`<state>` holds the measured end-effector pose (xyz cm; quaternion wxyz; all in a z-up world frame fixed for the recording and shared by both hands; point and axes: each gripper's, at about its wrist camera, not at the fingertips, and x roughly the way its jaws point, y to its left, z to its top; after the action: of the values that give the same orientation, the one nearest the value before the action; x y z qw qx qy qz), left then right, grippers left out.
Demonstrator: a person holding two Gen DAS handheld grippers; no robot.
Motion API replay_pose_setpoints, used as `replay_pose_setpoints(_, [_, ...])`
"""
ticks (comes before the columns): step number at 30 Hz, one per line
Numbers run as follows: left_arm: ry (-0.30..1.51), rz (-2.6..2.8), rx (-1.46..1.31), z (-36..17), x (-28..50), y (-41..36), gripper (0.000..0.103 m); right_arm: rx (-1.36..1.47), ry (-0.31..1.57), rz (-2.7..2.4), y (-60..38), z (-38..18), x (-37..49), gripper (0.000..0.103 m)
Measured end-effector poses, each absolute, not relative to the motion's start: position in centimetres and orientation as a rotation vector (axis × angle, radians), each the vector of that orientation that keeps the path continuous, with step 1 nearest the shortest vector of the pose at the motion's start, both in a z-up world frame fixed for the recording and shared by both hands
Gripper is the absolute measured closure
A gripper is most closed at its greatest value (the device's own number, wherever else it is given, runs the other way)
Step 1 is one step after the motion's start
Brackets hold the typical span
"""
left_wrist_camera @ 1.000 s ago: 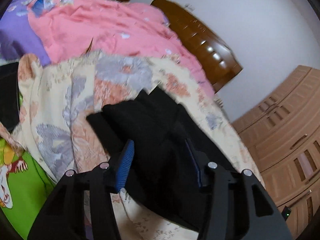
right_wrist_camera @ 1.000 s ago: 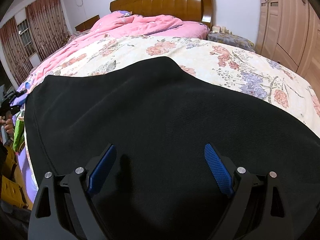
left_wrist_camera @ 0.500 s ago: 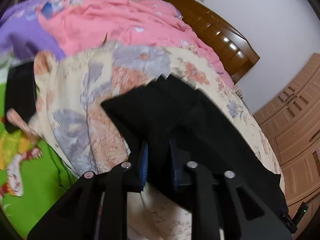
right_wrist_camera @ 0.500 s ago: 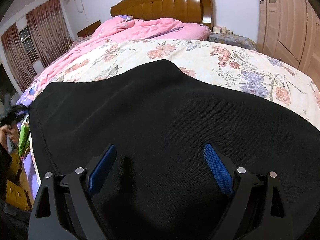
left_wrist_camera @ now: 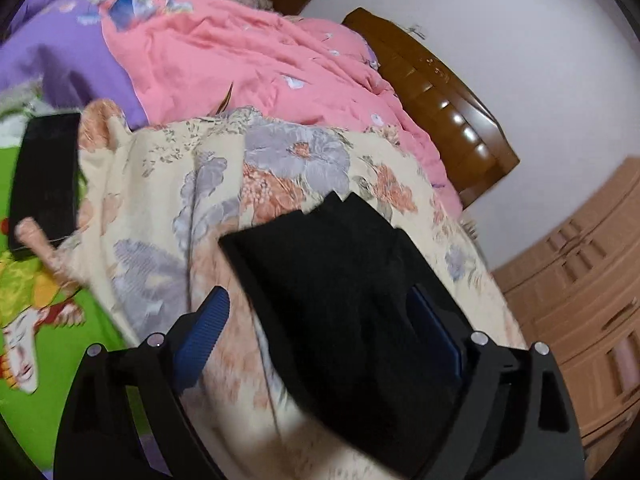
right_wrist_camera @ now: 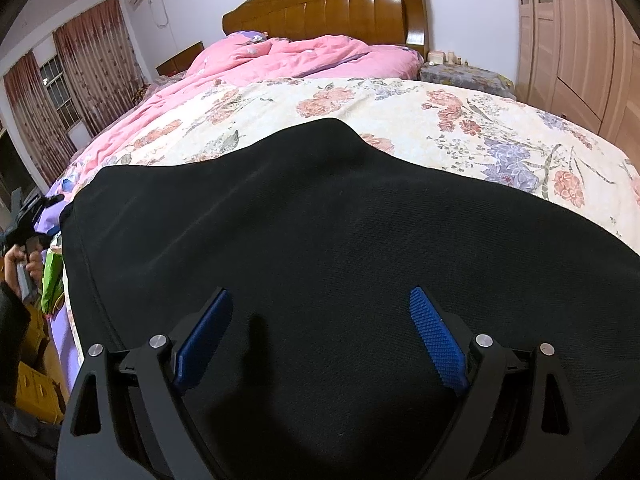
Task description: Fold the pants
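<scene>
my left gripper [left_wrist_camera: 320, 332] fingers have just sprung apart, black pants [left_wrist_camera: 344, 280] edge lying loose between them, no pinch. my right gripper [right_wrist_camera: 320, 336] fingers wide apart over the pants [right_wrist_camera: 320, 240], nothing clamped. pants spread flat on the floral bedspread [right_wrist_camera: 440, 120]; pink quilt [right_wrist_camera: 288, 60] and wooden headboard [right_wrist_camera: 340, 4] beyond.

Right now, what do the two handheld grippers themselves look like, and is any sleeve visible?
Both match: the left gripper and right gripper have matte black angular frames with triangular cut-outs, round silver pivot bolts, and two fingers faced with ribbed blue pads. No cables or markings show. At the right view's left edge, a hand emerges from a dark sleeve.
</scene>
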<state>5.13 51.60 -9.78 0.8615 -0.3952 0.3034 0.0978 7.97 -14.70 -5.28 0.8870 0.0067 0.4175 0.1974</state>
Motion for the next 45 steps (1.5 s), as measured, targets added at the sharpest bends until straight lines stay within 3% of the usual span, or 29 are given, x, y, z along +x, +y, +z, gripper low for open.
replay_pose_setpoints(7, [0.678, 0.208, -0.843, -12.2, 7.0, 52.4, 0.013, 0.019, 0.876, 0.414, -14.7, -5.3, 8.0, 0.015])
replay_pose_setpoints(14, [0.674, 0.247, -0.789, -11.1, 5.7, 52.4, 0.071, -0.192, 0.919, 0.348, -12.1, -5.3, 7.0, 0.015])
replay_pose_setpoints(16, [0.686, 0.267, -0.758, -11.1, 5.8, 52.4, 0.077, -0.205, 0.952, 0.333, -12.5, -6.2, 7.2, 0.014])
replay_pose_setpoints(19, [0.704, 0.319, -0.703, -10.7, 6.1, 51.7, 0.077, -0.214, 0.975, 0.325, -13.4, -5.7, 6.7, 0.014])
replay_pose_setpoints(21, [0.702, 0.433, -0.642, -8.9, 5.8, 50.0, 0.076, -0.238, 0.931, 0.292, -14.4, -4.1, 5.4, 0.014])
replay_pose_setpoints(22, [0.672, 0.522, -0.548, -6.9, 5.3, 47.9, 0.07, -0.23, 0.901, 0.291, -15.3, -3.2, 4.7, 0.014])
replay_pose_setpoints(23, [0.624, 0.559, -0.469, -5.2, 4.8, 45.8, 0.048, -0.217, 0.885, 0.279, -16.3, -2.7, 4.2, 0.014])
replay_pose_setpoints(25, [0.533, 0.554, -0.359, -2.5, 4.1, 41.7, 0.023, -0.193, 0.874, 0.223, -18.8, -2.1, 3.4, 0.013])
replay_pose_setpoints(27, [0.489, 0.434, -0.212, 0.1, 5.3, 35.6, 0.021, -0.183, 0.895, 0.184, -20.6, -2.5, 3.5, 0.012])
replay_pose_setpoints(29, [0.564, 0.198, -0.093, 0.7, 8.6, 29.1, 0.016, -0.206, 0.929, 0.167, -21.4, -3.2, 4.4, 0.012])
replay_pose_setpoints(35, [0.793, -0.249, 0.146, -3.8, 16.7, 13.7, 0.016, -0.354, 1.04, 0.258, -22.4, -4.8, 8.3, 0.012])
replay_pose_setpoints(39, [0.9, -0.212, 0.313, -8.4, 19.5, 10.2, 0.013, -0.319, 1.138, 0.389, -26.1, -5.4, 8.3, 0.011])
replay_pose_setpoints(41, [0.886, -0.217, 0.256, -9.1, 19.8, 11.5, 0.002, -0.345, 1.151, 0.411, -27.3, -5.4, 7.1, 0.011])
replay_pose_setpoints(45, [0.904, -0.223, 0.218, -9.2, 20.2, 12.3, 0.001, -0.362, 1.144, 0.449, -28.1, -5.3, 5.5, 0.011])
